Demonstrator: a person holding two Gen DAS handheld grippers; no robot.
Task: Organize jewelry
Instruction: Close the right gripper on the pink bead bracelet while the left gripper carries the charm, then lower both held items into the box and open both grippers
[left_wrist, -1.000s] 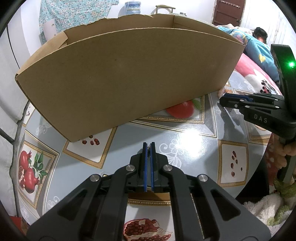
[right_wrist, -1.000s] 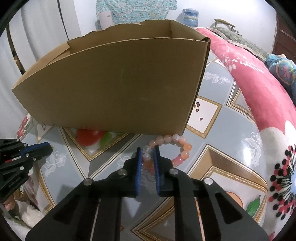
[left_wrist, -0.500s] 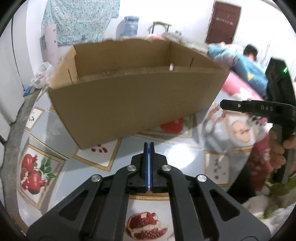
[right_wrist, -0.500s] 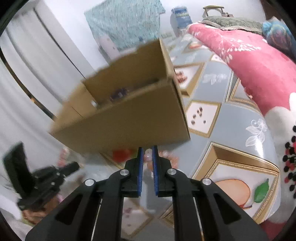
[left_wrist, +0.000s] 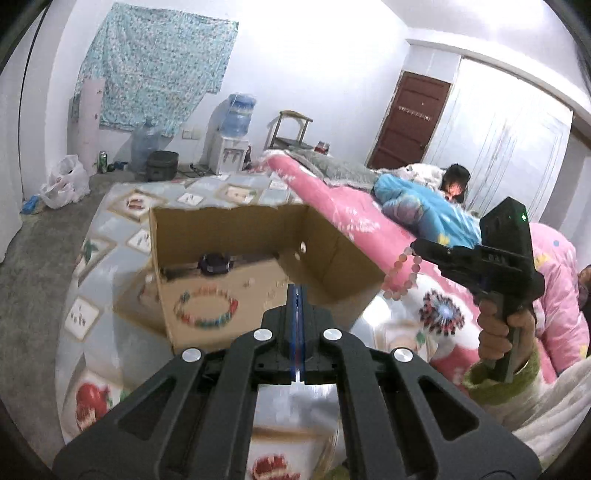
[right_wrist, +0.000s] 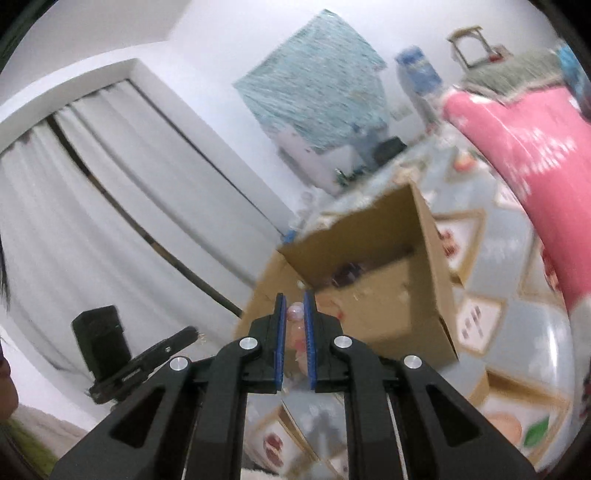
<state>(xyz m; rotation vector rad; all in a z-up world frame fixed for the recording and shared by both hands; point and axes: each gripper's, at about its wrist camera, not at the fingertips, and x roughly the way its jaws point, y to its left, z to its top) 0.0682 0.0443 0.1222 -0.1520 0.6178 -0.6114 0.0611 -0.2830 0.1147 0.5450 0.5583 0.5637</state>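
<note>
An open cardboard box (left_wrist: 184, 321) stands on the table; it also shows in the right wrist view (right_wrist: 402, 314). Inside lie a multicoloured bead bracelet (left_wrist: 206, 307) and a dark watch (left_wrist: 216, 263). My right gripper (right_wrist: 294, 310) is shut on a pink bead bracelet (right_wrist: 295, 312). In the left wrist view the right gripper (left_wrist: 419, 245) holds that bracelet (left_wrist: 400, 273) dangling in the air just right of the box's right wall. My left gripper (left_wrist: 296, 295) is shut and empty, raised in front of the box.
The table has a glossy fruit-print cloth (left_wrist: 107, 266). A pink quilt on a bed (left_wrist: 354, 210) lies to the right, with a person (left_wrist: 456, 182) behind. White curtains (right_wrist: 92, 221) hang on the left.
Both grippers have risen well above the table. The right gripper lifted the pink bracelet off the table to beside the box's top. The box's inside has come into view.
</note>
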